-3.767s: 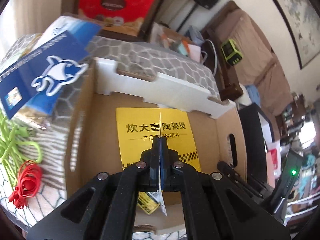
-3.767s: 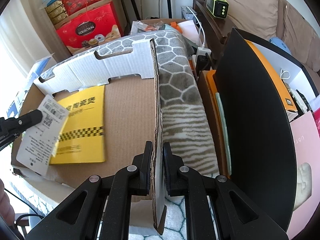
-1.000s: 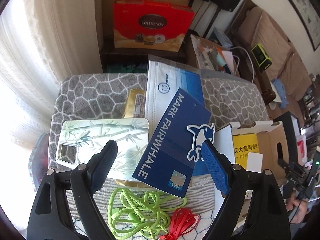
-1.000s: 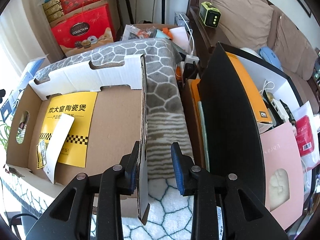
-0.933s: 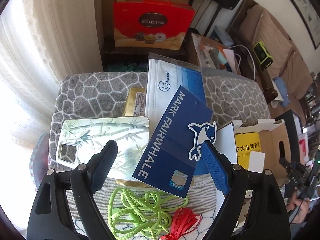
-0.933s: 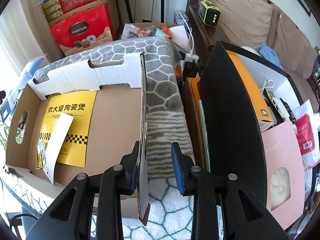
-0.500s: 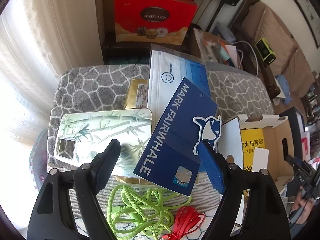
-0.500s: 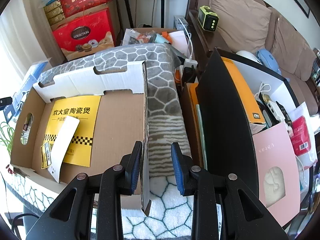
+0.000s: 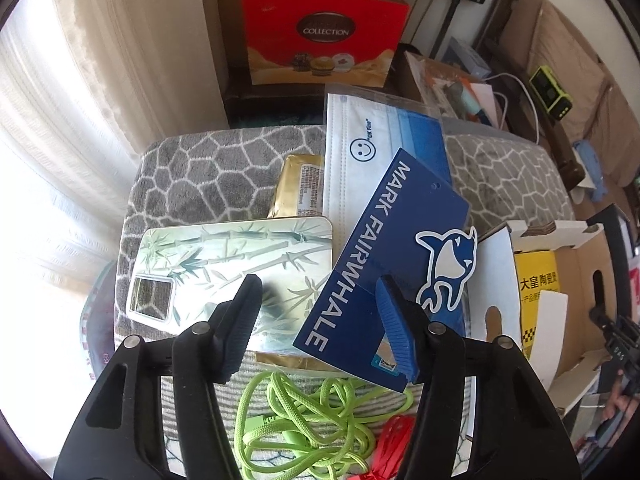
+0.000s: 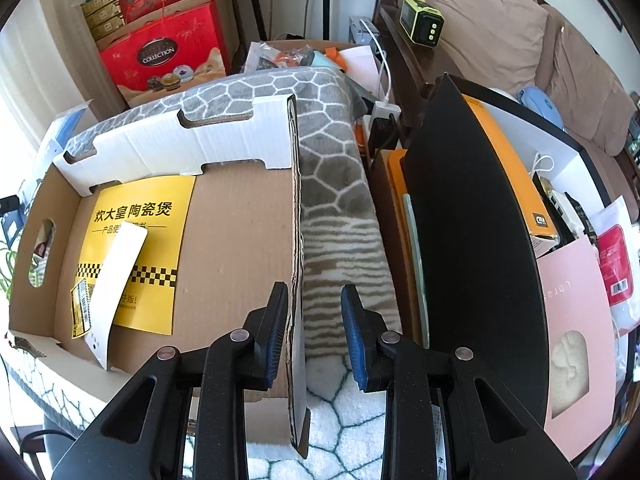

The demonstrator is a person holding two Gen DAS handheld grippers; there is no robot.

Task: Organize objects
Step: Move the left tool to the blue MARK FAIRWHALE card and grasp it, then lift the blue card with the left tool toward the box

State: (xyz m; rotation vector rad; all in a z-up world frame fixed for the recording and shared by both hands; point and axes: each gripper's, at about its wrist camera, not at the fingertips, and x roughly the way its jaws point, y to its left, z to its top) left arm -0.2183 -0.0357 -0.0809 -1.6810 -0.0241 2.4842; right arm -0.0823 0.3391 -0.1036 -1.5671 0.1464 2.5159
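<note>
My left gripper (image 9: pixel 318 320) hangs over the pile with its jaws spread wide, gripping nothing. Right under it lies the blue MARK FAIRWHALE card (image 9: pixel 384 264), tilted across the heap, its whale cut-out toward the box. The card overlaps a packet of face masks (image 9: pixel 360 152) and the edge of a bamboo-print tin (image 9: pixel 224 264); a gold foil pack (image 9: pixel 298 192) pokes out from under both. Nearer me, a lime-green cord (image 9: pixel 304 412) lies in loose loops with a red cable bundle (image 9: pixel 394 440) just beside it. All of it sits on a table covered by a grey honeycomb-pattern cloth (image 9: pixel 208 172).

To the right stands the open cardboard box (image 10: pixel 236 240). Inside it lies a yellow instruction booklet (image 10: pixel 140 240), flat on the floor of the box, with a white paper slip (image 10: pixel 116 276) lying across it. My right gripper (image 10: pixel 314 328) straddles the box's right wall, jaws apart, the left pad close against the cardboard, the right one clear of it. A black panel (image 10: pixel 472 260) stands just beyond, and a red COLLECTION gift bag (image 9: pixel 320 36) sits behind the table.
</note>
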